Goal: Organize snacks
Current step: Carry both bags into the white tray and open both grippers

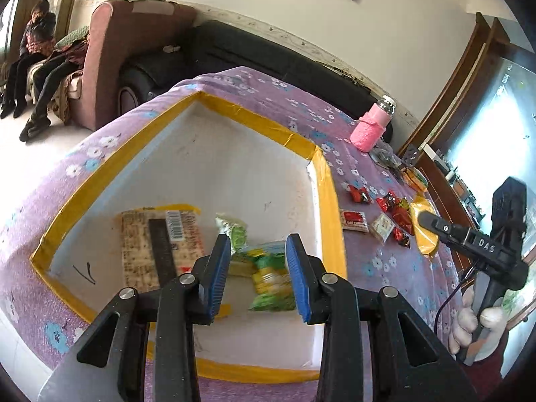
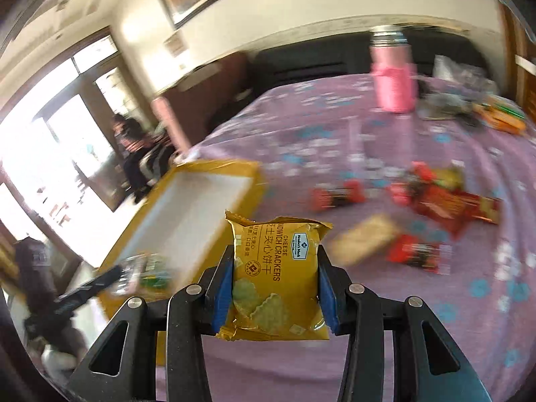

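Cracker packet in the right gripper, heading for the box

My right gripper point(image 2: 273, 288) was clamped on the yellow cheese cracker packet point(image 2: 275, 278), clear above the purple cloth point(image 2: 435, 328); I judged it best carried over the yellow-taped rim and lowered inside the white box point(image 1: 234, 167) before letting go. My left gripper point(image 1: 258, 274) hung over the box, jaws apart and holding nothing, green packets point(image 1: 268, 278) below it. The right view was smeared, so the loose red snacks point(image 2: 415, 254) were hard to read, and the box's near corner was hidden.
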